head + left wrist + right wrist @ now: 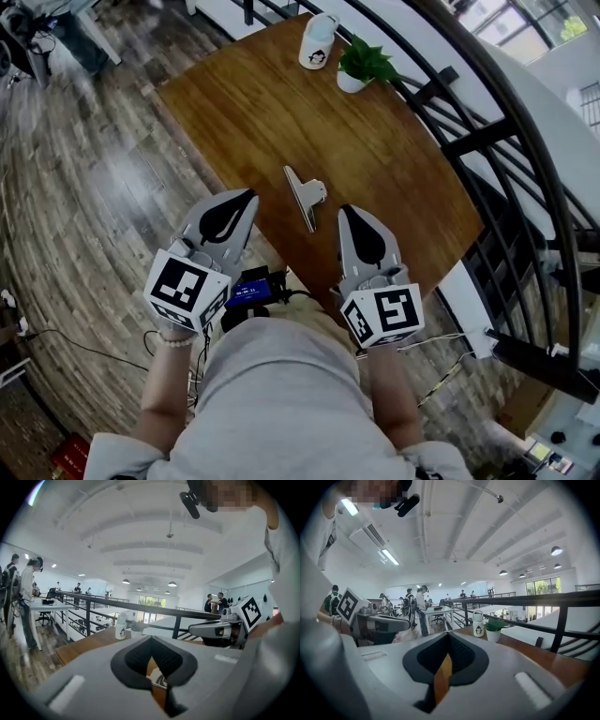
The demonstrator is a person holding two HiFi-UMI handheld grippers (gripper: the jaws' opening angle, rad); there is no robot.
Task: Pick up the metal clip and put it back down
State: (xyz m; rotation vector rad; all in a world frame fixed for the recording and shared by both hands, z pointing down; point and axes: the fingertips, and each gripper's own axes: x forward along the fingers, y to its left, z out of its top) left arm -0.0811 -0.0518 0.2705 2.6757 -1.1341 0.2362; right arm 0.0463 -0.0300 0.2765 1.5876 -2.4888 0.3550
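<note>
The metal clip [305, 195] lies flat on the brown wooden table [281, 103], near its front edge, with nothing touching it. My left gripper [246, 200] hovers just left of the clip and my right gripper [349, 212] just right of it, both above the table's near edge. Each has its jaws together with nothing between them. In the left gripper view the left gripper [151, 660] shows closed jaws, and a sliver of something metallic, likely the clip [158, 678], sits in the narrow slit. In the right gripper view the right gripper [446, 660] shows only table wood in its slit.
A white penguin-print bottle [319, 42] and a small potted plant [364, 61] stand at the table's far end. A black metal railing [487, 122] runs along the table's right side. Wooden floor [84, 169] lies to the left. People stand at distant desks [417, 604].
</note>
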